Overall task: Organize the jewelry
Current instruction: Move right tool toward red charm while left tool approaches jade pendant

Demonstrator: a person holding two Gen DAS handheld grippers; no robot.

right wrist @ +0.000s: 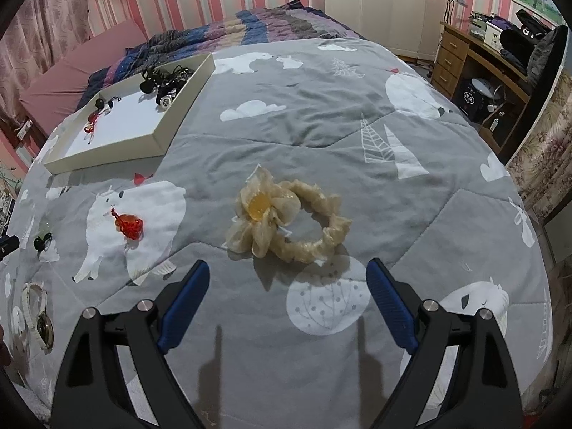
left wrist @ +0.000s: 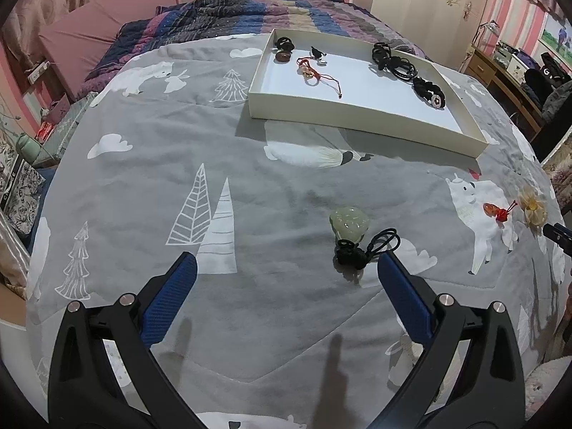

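Observation:
A shallow white box point(left wrist: 357, 111) lies on the grey bedspread and holds several dark and red jewelry pieces; it also shows in the right wrist view point(right wrist: 107, 152). My left gripper point(left wrist: 287, 268) is open, just short of a pale green jade pendant point(left wrist: 349, 222) with a black cord point(left wrist: 361, 250). My right gripper point(right wrist: 287, 277) is open, just short of a cream flower scrunchie point(right wrist: 286, 223) with an amber centre. A red-orange charm point(right wrist: 129, 226) lies to its left, also in the left wrist view point(left wrist: 497, 211).
A white watch point(right wrist: 37, 316) lies at the left edge of the right wrist view. A striped quilt point(left wrist: 250, 10) covers the far end of the bed. A wooden desk point(right wrist: 475, 68) stands to the right, a wardrobe point(right wrist: 379, 0) behind.

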